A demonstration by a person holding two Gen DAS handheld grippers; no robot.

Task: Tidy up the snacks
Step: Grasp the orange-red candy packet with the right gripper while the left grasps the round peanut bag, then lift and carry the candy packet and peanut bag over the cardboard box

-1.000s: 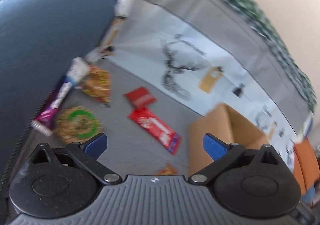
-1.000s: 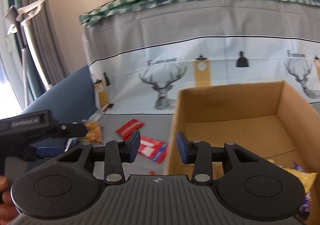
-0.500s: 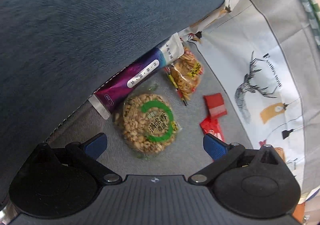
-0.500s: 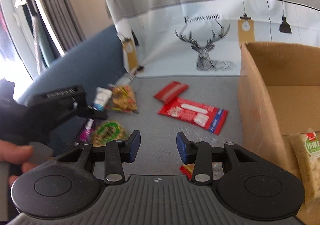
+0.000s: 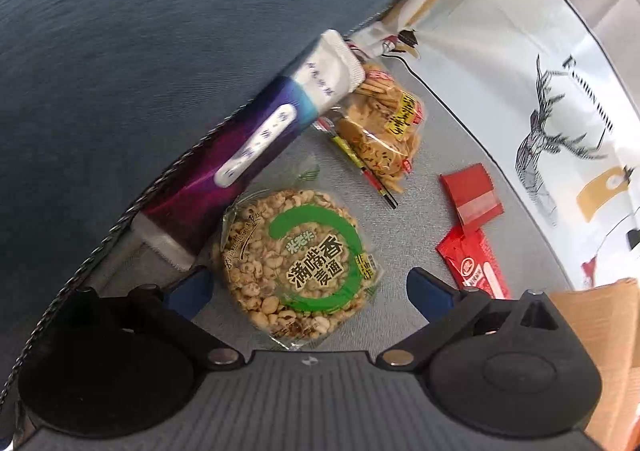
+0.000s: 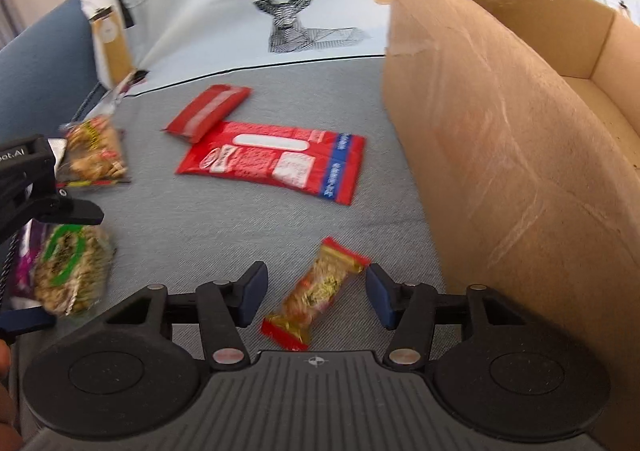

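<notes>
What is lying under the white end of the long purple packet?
The purple packet overlaps a corner of the clear bag of brown crackers. The covered part of that corner is hidden, as is anything else beneath the packet.

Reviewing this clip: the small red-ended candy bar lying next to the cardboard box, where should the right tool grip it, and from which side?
Grip the candy bar across its narrow middle, coming from above. It lies flat on the grey cloth, tilted diagonally, with thin crimped red ends that would slip or crumple. The right tool already straddles it, jaws opening, not touching it; rolling slightly would square the fingers to its long sides.
</notes>
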